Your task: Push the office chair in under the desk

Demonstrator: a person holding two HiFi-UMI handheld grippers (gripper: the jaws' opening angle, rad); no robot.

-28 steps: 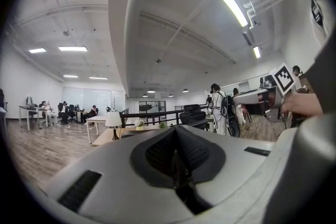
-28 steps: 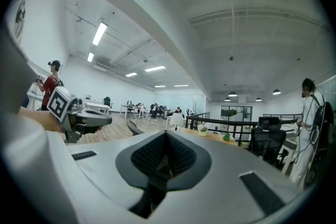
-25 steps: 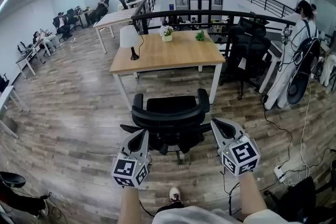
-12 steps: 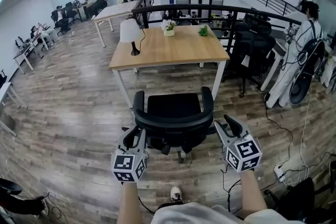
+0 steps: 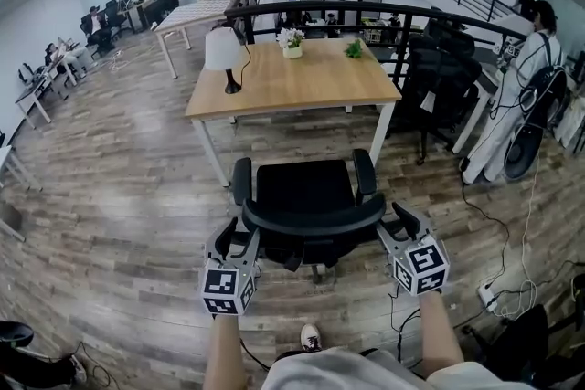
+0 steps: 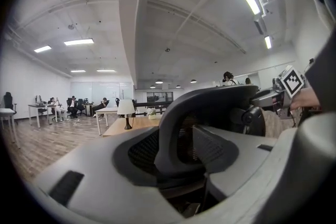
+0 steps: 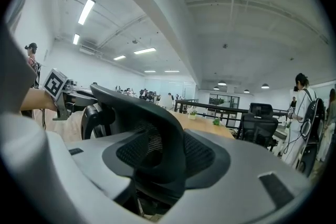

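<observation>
The left gripper (image 5: 236, 238) is clenched on the left end of the office chair (image 5: 306, 196) backrest rim, which fills the gap between its jaws; the chair stands just short of the desk (image 5: 292, 87), seat not under it, its base mostly hidden beneath the seat; the right gripper (image 5: 399, 222) grasps the rim's right end likewise.

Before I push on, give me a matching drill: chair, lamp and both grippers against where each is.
1 chair
2 lamp
3 left gripper
4 right gripper

A on the left side of the desk
B right end of the chair back
C in front of the desk, not under it
D left end of the chair back

Pairs: 1-C, 2-A, 3-D, 4-B
</observation>
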